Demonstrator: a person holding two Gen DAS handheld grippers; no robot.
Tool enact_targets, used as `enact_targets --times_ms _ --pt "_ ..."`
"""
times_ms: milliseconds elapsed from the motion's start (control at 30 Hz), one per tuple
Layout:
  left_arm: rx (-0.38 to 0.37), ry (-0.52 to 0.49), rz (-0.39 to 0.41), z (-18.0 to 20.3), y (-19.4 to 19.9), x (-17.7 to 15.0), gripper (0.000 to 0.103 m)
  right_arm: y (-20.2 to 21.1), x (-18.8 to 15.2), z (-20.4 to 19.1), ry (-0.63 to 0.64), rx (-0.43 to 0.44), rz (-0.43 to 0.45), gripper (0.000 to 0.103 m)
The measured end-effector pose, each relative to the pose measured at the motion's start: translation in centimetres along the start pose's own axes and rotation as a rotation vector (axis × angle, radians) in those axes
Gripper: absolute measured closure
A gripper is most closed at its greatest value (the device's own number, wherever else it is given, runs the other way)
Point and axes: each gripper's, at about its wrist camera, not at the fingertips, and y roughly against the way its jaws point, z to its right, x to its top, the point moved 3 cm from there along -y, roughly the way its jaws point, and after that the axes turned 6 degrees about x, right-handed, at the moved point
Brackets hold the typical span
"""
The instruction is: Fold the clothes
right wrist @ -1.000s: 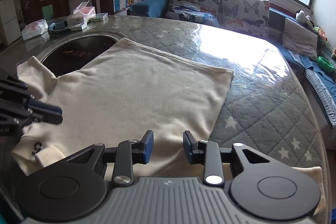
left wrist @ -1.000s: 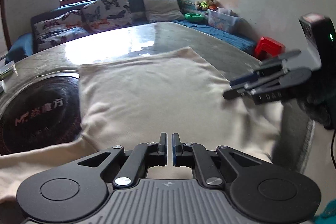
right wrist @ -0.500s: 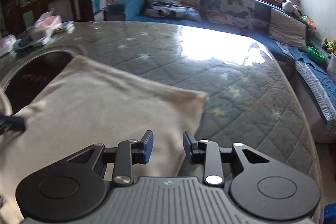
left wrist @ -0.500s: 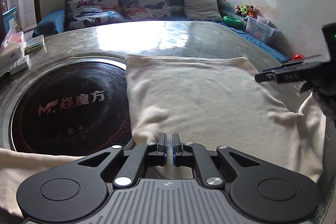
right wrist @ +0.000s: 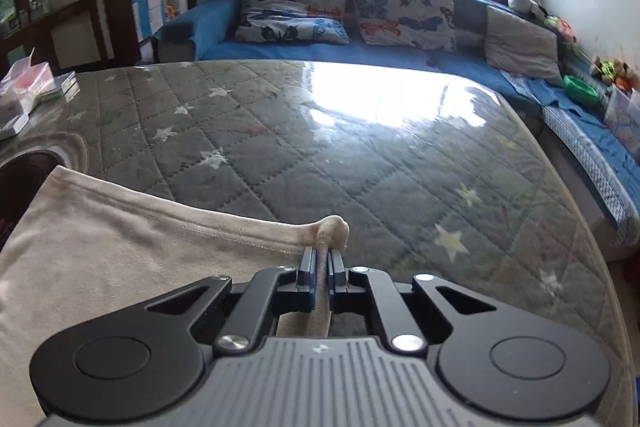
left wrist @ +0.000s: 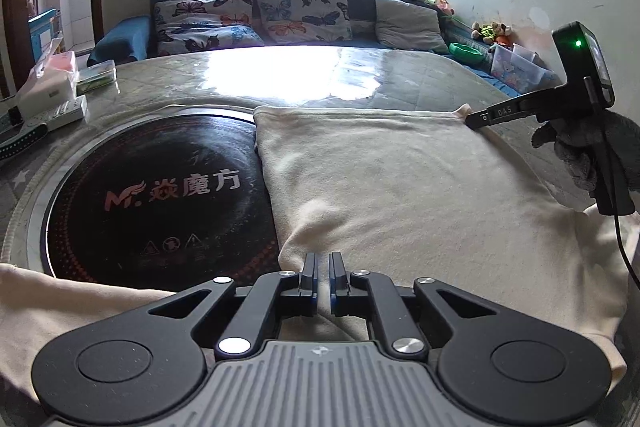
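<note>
Soft, light cream garment [left wrist: 400,187]: right gripper [right wrist: 319,261] has just closed, pinching its two-o'clock corner; left gripper [left wrist: 322,263] pressed together, probably pinching cloth.

table [right wrist: 360,155]: quilted, glossy | on it: cream garment [left wrist: 400,187], boxes [left wrist: 52,87]

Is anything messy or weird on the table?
A bit. The cream shirt lies partly over the black round cooktop, not flat on the table. The right gripper has just closed on its bunched corner.
</note>
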Motion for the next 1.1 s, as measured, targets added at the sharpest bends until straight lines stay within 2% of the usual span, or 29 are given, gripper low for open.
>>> enact_targets --times_ms 133,333,433,633,767,867,967,1100 --pt "0.003 -0.001 0.003 0.2 0.5 0.1 0.096 0.9 0.3 -0.4 0.031 0.007 0.004 0.090" --pt "-0.009 0.000 0.037 0.8 1.6 0.7 0.096 6.5 -2.0 -1.5 0.102 0.080 0.018 0.088" --pt "-0.021 -0.016 0.042 1.4 2.0 0.6 0.096 9.6 -5.1 -3.4 0.194 0.121 0.004 0.088" --pt "-0.044 -0.076 0.041 3.1 3.2 -0.7 0.095 13.9 -11.4 -7.0 0.295 0.216 -0.022 0.087" --pt "-0.060 -0.105 0.035 4.5 3.8 -1.5 0.095 15.6 -14.8 -8.5 0.342 0.210 -0.021 0.084" --pt "-0.085 -0.135 0.037 6.1 4.3 -1.8 0.092 17.0 -16.3 -8.6 0.322 0.199 -0.002 0.080" --pt "-0.123 -0.163 0.048 8.0 4.9 -1.8 0.089 18.9 -16.5 -6.8 0.239 0.189 0.040 0.079" --pt "-0.178 -0.216 0.063 11.1 5.2 -1.8 0.089 20.2 -17.0 -2.6 0.106 0.076 0.065 0.079"
